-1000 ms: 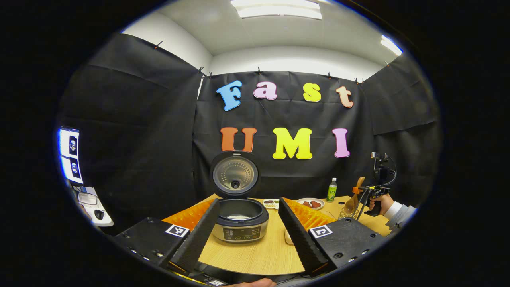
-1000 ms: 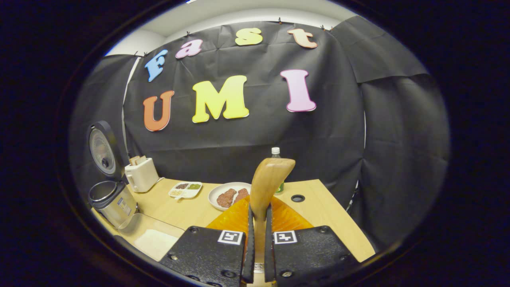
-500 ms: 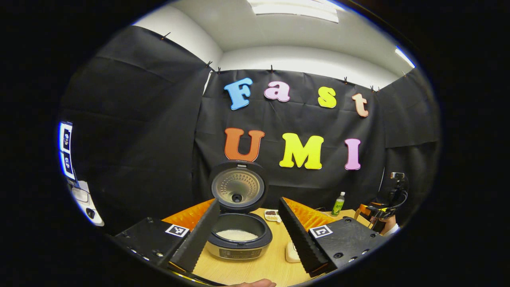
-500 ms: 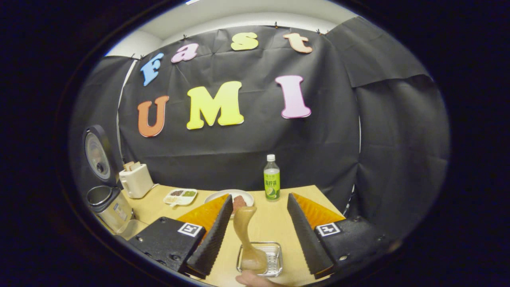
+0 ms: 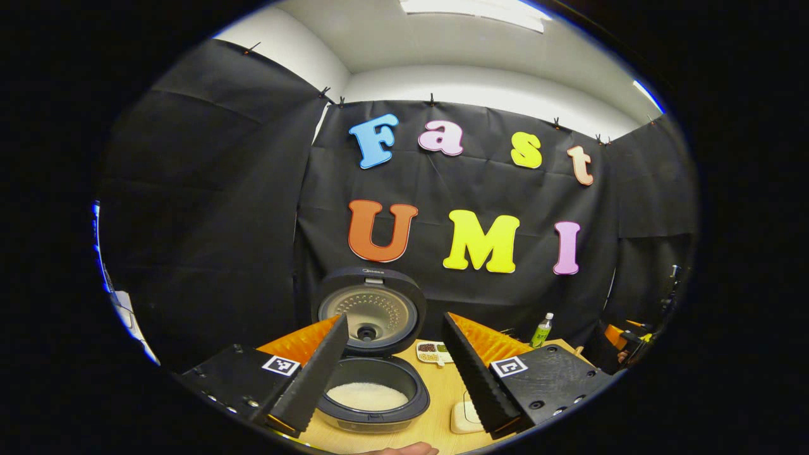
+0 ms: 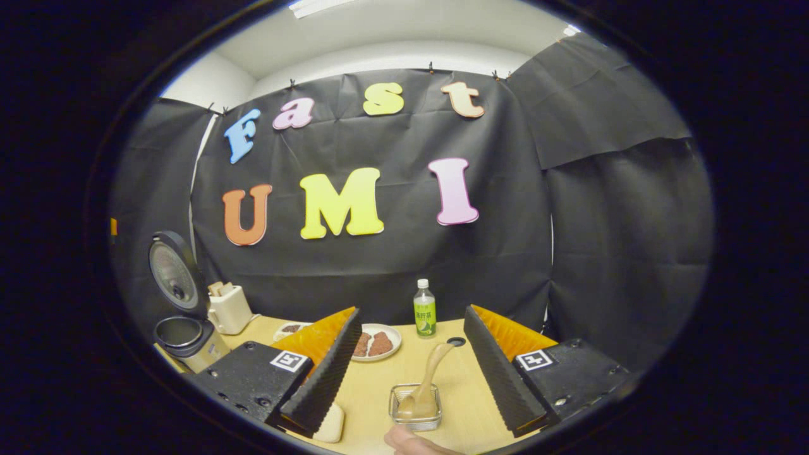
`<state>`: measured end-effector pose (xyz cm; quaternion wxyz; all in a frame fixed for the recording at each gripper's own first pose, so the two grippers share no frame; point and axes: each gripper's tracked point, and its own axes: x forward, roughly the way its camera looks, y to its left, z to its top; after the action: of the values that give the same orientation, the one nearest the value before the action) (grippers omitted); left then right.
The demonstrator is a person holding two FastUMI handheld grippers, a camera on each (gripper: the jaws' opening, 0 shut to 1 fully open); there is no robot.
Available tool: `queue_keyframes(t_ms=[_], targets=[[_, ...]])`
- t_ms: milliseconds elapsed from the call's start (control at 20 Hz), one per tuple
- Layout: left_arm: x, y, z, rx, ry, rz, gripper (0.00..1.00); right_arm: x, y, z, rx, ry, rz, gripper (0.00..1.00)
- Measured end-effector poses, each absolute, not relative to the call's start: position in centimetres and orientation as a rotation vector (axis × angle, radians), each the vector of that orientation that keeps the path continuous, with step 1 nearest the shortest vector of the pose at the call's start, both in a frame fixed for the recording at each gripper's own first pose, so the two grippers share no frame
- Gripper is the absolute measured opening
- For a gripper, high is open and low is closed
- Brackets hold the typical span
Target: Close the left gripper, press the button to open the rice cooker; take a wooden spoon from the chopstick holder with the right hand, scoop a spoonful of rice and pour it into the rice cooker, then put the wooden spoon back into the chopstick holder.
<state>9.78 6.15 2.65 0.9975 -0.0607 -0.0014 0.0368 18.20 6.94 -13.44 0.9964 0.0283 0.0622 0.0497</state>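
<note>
A recording booth: black cloth walls around a kitchen-set table.

The rice cooker has a dark glossy rim, a matt grey pot lining and a dull metal plate, dotted with small holes, inside its raised lid. Under the cooker, the table is pale wood-look board, smooth and matt. Away from the cooker, the wooden spoon looks smooth and lightly polished, standing in a chopstick holder of shiny metal mesh. Beyond the holder, the bottle is clear glossy plastic, and the plate is white and glazed-looking
</note>
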Motion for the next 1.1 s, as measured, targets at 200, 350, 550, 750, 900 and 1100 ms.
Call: queue_keyframes(t_ms=[200,350,550,750,900,1100], targets=[[12.9,5.7,4.9,-0.136,-0.006,0.007,0.94,14.5,5.3,-11.6,0.044,0.134,0.055,1.0],[16.0,8.0,6.9,-0.164,-0.046,0.03,0.94,11.8,5.6,-10.6,0.042,0.124,0.08,1.0],[20.8,10.3,8.4,-0.167,-0.093,0.058,0.94,9.6,5.9,-10.7,0.009,0.101,0.107,1.0],[26.0,13.1,7.4,-0.139,-0.099,0.12,0.94,9.3,7.1,-11.9,-0.005,0.118,0.141,0.95],[29.7,13.8,5.5,-0.123,-0.072,0.13,0.94,9.1,8.4,-12.8,-0.004,0.145,0.189,0.96],[33.3,15.7,2.5,-0.05,-0.008,0.193,0.94,8.9,9.6,-12.8,-0.028,0.132,0.211,1.0]])
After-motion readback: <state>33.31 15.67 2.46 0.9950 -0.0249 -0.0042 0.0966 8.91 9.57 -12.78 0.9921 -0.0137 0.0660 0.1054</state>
